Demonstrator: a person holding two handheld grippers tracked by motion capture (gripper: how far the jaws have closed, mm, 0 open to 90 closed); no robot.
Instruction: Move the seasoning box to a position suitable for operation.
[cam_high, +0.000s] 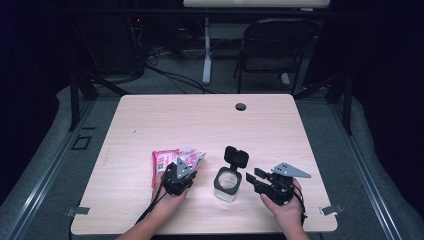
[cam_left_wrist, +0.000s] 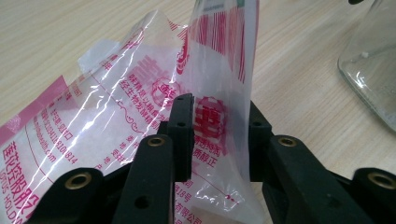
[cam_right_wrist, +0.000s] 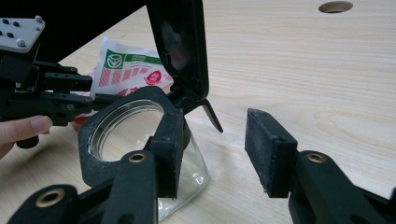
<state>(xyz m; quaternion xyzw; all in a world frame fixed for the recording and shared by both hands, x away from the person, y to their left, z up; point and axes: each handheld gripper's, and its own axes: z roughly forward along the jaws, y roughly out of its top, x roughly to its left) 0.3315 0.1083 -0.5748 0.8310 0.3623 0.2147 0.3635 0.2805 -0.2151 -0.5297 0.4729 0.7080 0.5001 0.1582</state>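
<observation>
1. Left gripper (cam_left_wrist: 217, 135): jaws closed on the upturned edge of the packet.
2. Right gripper (cam_right_wrist: 219, 154): jaws apart, holding nothing, just beside the jar.
3. Table (cam_high: 200, 125).
4. Packet (cam_left_wrist: 93, 121): pink-printed, lying on the table.
5. Jar (cam_high: 228, 183): glass, lid (cam_high: 236, 156) flipped up.

High view looks down over the table (cam_high: 150, 120); both gripper views sit close, perhaps sharing the jar (cam_right_wrist: 187, 172).
</observation>
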